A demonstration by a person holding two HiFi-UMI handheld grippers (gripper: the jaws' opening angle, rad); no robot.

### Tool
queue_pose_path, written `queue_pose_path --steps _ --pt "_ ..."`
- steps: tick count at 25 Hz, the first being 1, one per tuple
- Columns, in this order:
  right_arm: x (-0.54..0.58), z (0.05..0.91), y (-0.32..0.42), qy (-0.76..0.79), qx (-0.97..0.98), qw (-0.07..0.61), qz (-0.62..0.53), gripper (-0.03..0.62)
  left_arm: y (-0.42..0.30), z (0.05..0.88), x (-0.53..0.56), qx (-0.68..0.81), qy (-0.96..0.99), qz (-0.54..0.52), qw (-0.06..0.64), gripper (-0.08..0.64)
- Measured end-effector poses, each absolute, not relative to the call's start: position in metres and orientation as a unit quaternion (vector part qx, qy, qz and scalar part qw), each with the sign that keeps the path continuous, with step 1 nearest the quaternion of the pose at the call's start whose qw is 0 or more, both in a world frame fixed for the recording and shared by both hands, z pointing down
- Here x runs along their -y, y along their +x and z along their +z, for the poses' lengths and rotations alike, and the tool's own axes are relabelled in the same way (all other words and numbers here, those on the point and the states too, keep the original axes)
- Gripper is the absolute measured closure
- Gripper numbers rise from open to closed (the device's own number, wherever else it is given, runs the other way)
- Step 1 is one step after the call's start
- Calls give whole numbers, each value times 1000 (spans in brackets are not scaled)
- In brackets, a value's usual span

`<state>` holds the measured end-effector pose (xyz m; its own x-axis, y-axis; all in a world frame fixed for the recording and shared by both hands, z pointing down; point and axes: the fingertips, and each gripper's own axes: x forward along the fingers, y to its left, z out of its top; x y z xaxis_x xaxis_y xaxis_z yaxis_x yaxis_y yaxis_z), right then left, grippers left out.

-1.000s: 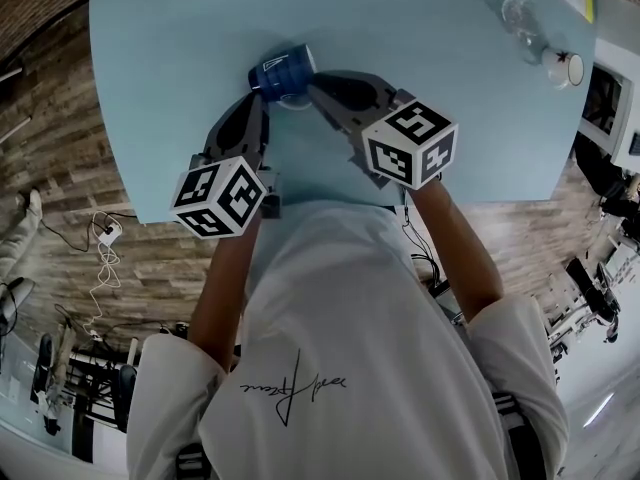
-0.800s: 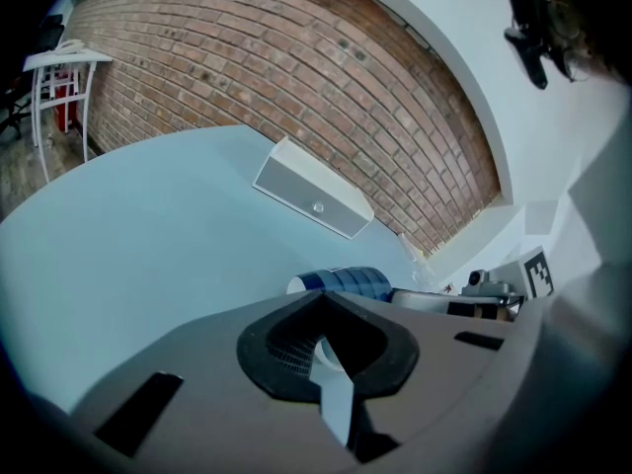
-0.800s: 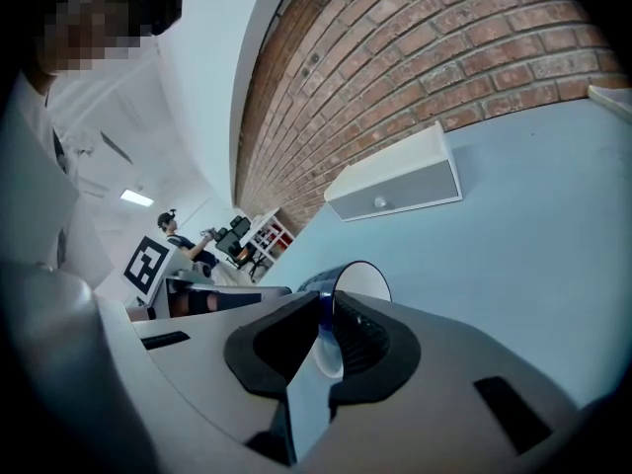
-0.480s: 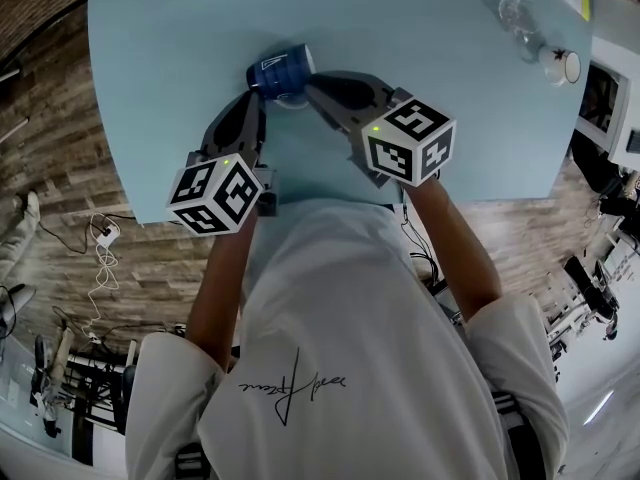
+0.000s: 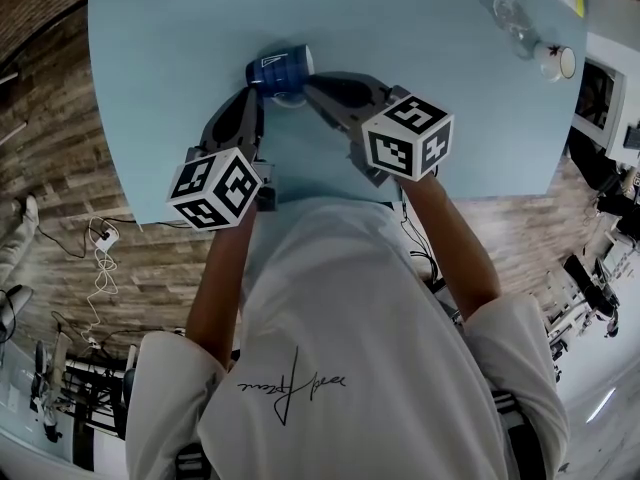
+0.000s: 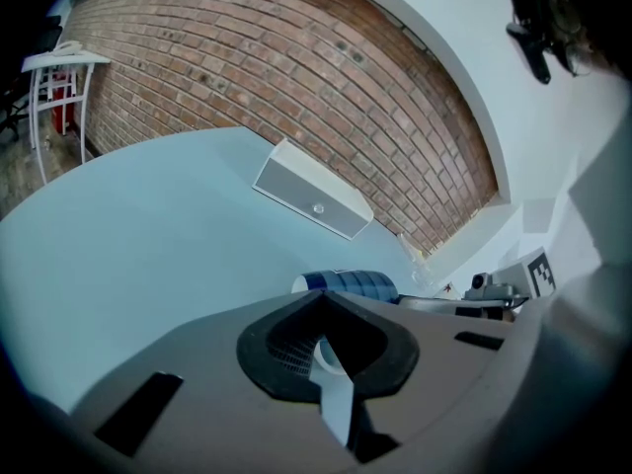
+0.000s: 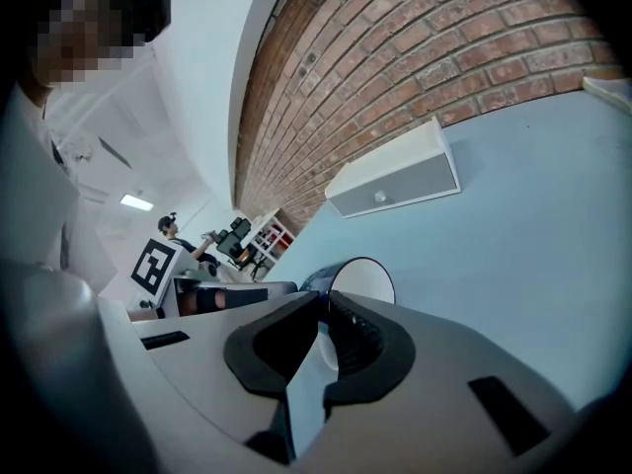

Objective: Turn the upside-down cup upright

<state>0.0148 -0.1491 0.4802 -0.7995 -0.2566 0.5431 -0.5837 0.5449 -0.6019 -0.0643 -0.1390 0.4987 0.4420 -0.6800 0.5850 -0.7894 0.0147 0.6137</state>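
Together left tongs [image 5: 256, 93] and right tongs [image 5: 303, 86] pinch the sideways cup [image 5: 281, 68].

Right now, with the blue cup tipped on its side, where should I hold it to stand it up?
Grip the rim wall of the blue cup, coming from its open mouth, which faces you. The thin wall fits with one jaw inside and one outside. The right gripper and left gripper both look pinched there, so probably use that hold and swing the base down.
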Motion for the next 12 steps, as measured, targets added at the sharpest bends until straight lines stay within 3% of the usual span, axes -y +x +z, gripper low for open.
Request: queue_pose_path --steps 12 --pt "145 481 16 263 850 196 412 569 -64 501 141 522 706 48 476 549"
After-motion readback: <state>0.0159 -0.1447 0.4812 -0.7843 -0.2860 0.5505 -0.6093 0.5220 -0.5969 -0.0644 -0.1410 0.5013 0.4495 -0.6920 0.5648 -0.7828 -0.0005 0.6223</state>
